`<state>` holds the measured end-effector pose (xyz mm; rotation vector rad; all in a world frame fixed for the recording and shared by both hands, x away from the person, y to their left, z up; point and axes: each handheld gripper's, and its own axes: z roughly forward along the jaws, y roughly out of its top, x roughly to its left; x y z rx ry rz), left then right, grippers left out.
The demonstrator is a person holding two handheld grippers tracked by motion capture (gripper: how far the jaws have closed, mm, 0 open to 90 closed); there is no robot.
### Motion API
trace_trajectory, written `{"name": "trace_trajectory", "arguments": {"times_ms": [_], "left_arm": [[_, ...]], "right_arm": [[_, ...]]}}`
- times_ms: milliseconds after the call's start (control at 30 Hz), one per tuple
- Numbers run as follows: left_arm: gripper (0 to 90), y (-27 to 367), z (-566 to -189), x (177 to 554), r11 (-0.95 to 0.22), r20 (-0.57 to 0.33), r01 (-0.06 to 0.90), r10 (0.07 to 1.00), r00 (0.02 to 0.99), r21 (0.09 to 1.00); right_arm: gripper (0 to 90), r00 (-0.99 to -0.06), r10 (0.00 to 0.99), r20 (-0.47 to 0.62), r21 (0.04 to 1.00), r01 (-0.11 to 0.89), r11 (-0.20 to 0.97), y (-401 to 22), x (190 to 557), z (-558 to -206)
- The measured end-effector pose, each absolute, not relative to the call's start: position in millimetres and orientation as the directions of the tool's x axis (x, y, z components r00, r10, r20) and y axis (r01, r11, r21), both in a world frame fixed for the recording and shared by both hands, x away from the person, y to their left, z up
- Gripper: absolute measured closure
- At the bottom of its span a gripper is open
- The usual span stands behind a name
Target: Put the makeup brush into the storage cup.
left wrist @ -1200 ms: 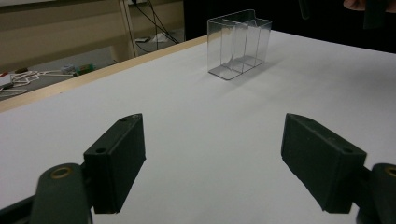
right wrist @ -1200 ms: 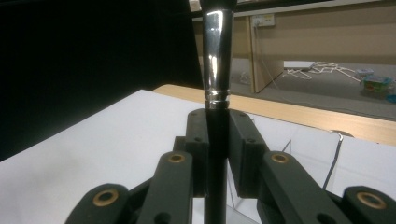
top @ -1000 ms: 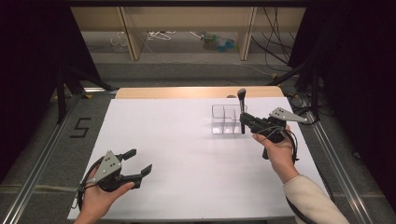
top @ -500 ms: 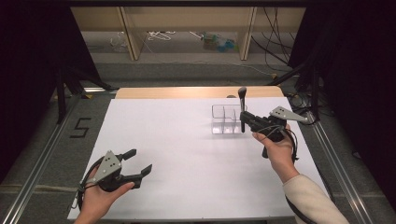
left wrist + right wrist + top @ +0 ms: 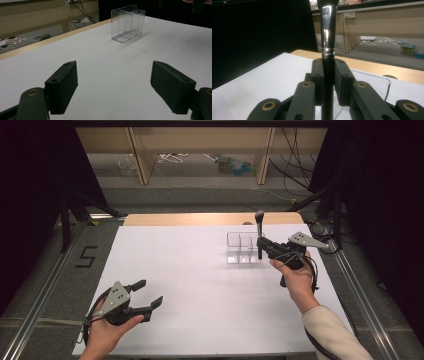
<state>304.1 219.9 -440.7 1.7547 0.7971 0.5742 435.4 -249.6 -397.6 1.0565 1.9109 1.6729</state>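
A makeup brush (image 5: 259, 231) with a black handle and a silver ferrule (image 5: 328, 30) stands upright, bristles up, held over the right end of a clear plastic divided organizer (image 5: 242, 248). My right gripper (image 5: 261, 245) is shut on the brush's black handle. The handle's lower end is hidden by the jaws and the box. At the near left of the white table my left gripper (image 5: 149, 293) rests open on a person's hand, with nothing between its pads (image 5: 63, 82). The left gripper view shows the organizer (image 5: 127, 23) far ahead.
The white table top (image 5: 200, 285) has a wooden strip (image 5: 210, 218) along its far edge. Shelving with cables and small items stands behind it. Metal rails run along both sides, and a "5" mark (image 5: 86, 256) lies on the floor at the left.
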Motion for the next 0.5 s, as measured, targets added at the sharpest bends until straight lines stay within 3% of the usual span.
{"name": "trace_trajectory", "arguments": {"times_ms": [500], "left_arm": [[21.7,219.5,-441.4,304.3,-0.198,-0.011,0.243,0.753,0.658,0.949]], "right_arm": [[79.5,-0.630,0.757,0.171,0.963,0.270,0.007,-248.9,439.6,-393.9]]}}
